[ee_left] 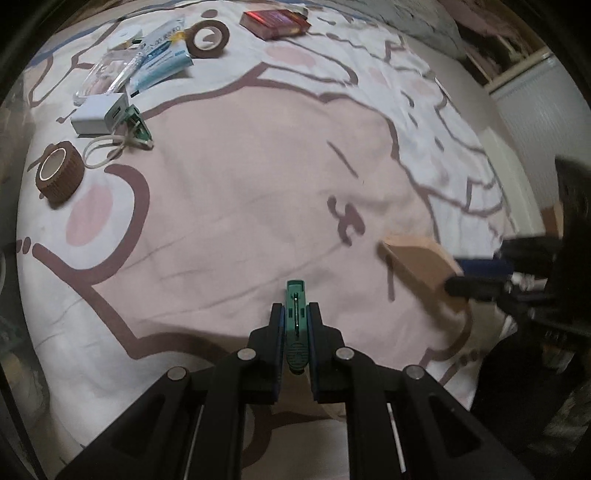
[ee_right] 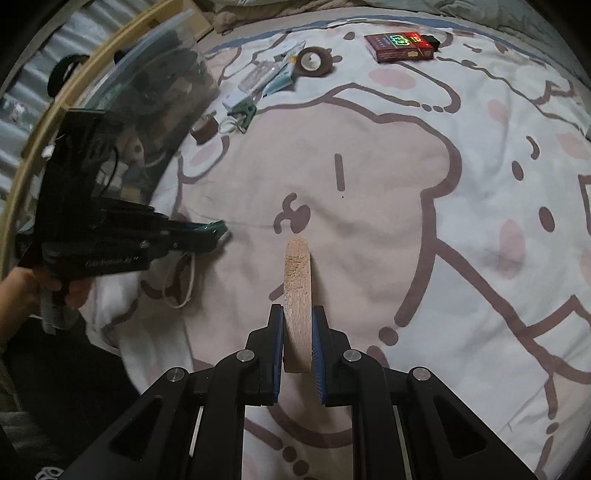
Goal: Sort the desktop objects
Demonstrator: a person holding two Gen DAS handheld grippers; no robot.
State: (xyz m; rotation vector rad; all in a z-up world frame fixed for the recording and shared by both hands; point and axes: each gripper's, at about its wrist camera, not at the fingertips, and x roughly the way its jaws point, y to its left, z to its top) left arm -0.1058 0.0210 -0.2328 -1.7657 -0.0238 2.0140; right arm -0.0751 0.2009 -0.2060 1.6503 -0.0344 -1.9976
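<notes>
My left gripper (ee_left: 295, 314) is shut on a green clip (ee_left: 296, 325), held above the pink cartoon bedsheet (ee_left: 229, 206). It also shows in the right wrist view (ee_right: 212, 232) at the left, with the clip's green tip (ee_right: 218, 227) sticking out. My right gripper (ee_right: 297, 317) is shut on a flat wooden block (ee_right: 297, 295), held edge-up over the sheet. The block also shows in the left wrist view (ee_left: 424, 266) at the right, with the right gripper (ee_left: 458, 284) on it.
At the far left lie a brown bandage roll (ee_left: 59, 175), a white charger cube (ee_left: 98, 114), a second green clip (ee_left: 138, 123), a white cable (ee_left: 105, 149), a clear case (ee_left: 107, 74), a blue tube (ee_left: 162, 55) and a brown tape ring (ee_left: 207, 38). A red card box (ee_left: 275, 22) lies at the back.
</notes>
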